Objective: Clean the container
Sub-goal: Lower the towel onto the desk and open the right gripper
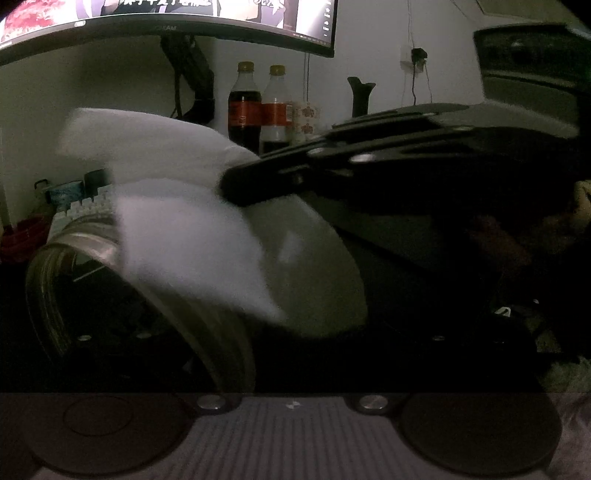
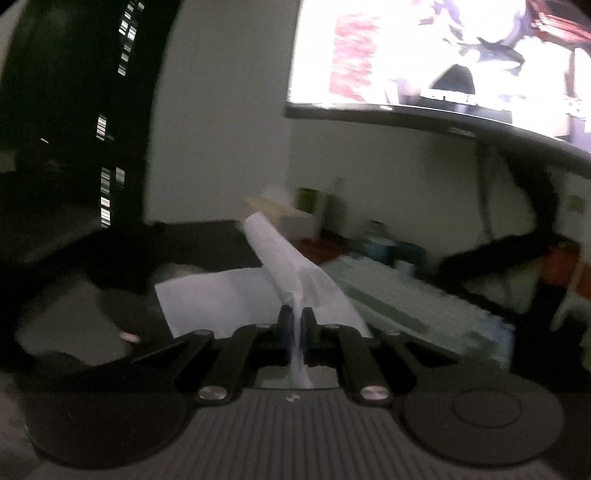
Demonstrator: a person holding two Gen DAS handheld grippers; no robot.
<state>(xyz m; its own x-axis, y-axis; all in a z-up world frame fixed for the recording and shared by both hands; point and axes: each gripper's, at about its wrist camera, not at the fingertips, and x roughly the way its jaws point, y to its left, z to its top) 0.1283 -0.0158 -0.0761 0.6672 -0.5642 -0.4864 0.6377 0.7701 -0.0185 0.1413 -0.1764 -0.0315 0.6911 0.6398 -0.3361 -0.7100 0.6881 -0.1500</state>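
The glass jar (image 1: 147,295) lay tipped on its side directly in front of the left wrist camera, its threaded mouth toward the left and its white rounded body to the right. A white tissue (image 1: 177,206) draped over the jar's upper side, blurred. The right gripper (image 1: 243,184) reached in from the right of that view, its fingers pressed shut on the tissue — the right wrist view showed the same tissue (image 2: 291,273) pinched tight between the two pads (image 2: 285,328). The left gripper's own fingers were lost in the dark low in its view, so whether they were open or closed on the jar could not be told. Behind, toward the far edge of the tabletop, stood two cola bottles (image 1: 258,110) and a white keyboard (image 1: 85,210) — a lit monitor (image 1: 166,18) hung above
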